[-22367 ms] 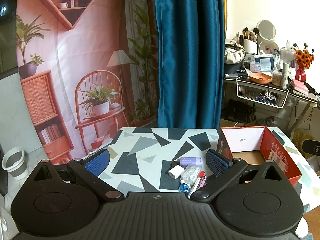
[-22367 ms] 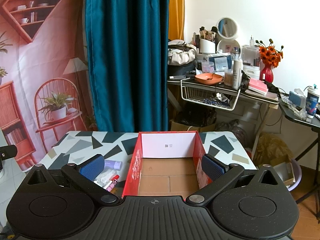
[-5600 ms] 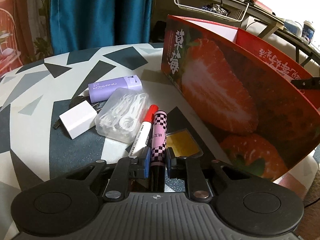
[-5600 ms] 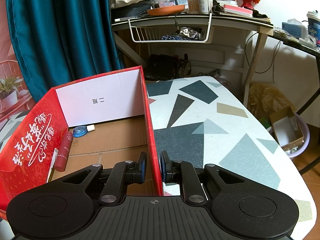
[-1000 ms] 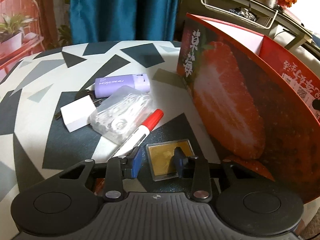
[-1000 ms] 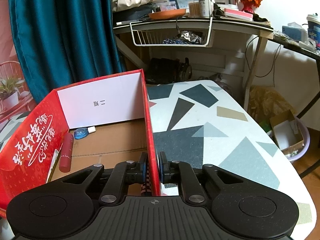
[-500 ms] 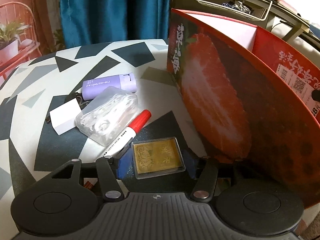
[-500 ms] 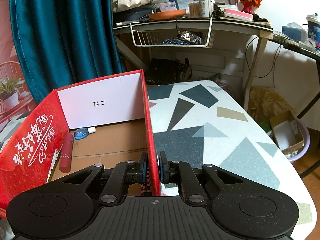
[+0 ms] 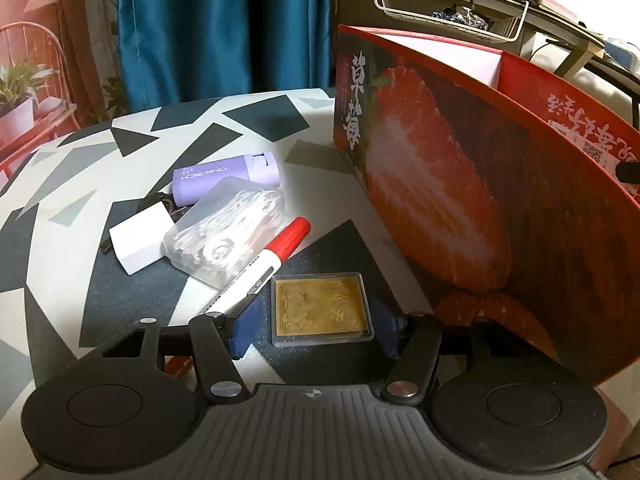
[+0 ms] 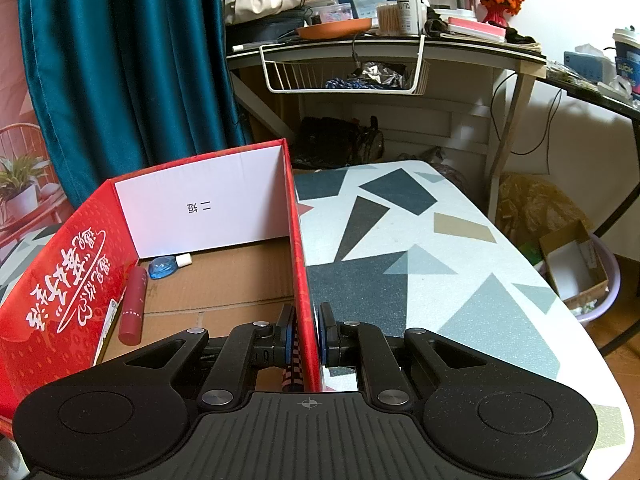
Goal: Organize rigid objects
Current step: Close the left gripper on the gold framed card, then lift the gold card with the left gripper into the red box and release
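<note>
My left gripper (image 9: 316, 330) is open, its blue pads on either side of a flat gold card case (image 9: 320, 309) that lies on the table. Beside it lie a red-capped white marker (image 9: 264, 266), a clear floss-pick box (image 9: 226, 230), a purple case (image 9: 226, 178) and a white charger (image 9: 138, 240). The red strawberry box (image 9: 440, 208) stands to the right. My right gripper (image 10: 306, 330) is shut on the box's right wall (image 10: 298, 248). Inside the box lie a red tube (image 10: 134, 306), a blue correction tape (image 10: 164, 266) and a checkered pen (image 10: 292, 372).
The patterned table (image 10: 420, 272) ends at a rounded edge on the right. Behind it stand a teal curtain (image 9: 224, 28) and a cluttered desk with a wire basket (image 10: 344, 72). A cardboard box in a basin (image 10: 576, 268) sits on the floor at right.
My left gripper has opened wider and its pads now flank the gold card case. The right gripper stays shut on the box wall.
</note>
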`<action>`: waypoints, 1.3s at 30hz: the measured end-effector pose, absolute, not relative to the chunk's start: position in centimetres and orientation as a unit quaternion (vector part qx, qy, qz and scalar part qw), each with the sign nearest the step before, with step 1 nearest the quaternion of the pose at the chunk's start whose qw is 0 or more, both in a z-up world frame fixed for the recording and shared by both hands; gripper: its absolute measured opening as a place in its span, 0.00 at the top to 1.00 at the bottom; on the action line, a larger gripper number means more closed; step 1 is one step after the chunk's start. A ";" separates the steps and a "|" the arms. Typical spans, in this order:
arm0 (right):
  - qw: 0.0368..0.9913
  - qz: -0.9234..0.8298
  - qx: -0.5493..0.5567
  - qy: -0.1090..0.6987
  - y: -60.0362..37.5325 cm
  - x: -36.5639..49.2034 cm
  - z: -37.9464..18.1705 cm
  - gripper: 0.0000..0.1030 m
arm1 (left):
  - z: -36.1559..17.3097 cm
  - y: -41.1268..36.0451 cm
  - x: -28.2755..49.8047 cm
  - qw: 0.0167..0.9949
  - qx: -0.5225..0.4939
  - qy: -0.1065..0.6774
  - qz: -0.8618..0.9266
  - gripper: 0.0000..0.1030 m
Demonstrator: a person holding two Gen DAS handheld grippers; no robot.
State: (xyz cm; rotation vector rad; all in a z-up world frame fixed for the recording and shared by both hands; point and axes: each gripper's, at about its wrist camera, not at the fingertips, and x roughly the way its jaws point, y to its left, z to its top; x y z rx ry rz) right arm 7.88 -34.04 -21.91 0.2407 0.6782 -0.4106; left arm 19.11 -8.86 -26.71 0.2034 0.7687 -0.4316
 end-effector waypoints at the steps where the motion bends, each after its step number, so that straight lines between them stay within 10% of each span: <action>1: 0.915 -0.200 0.117 0.330 -34.0 7.9 -21.9 0.89 | -26.7 -8.8 19.1 0.899 0.099 0.371 -0.208 0.38; 39: 0.915 -0.200 0.117 0.329 -34.0 7.9 -21.9 0.89 | -27.1 -7.2 19.3 0.894 0.068 0.357 -0.262 0.44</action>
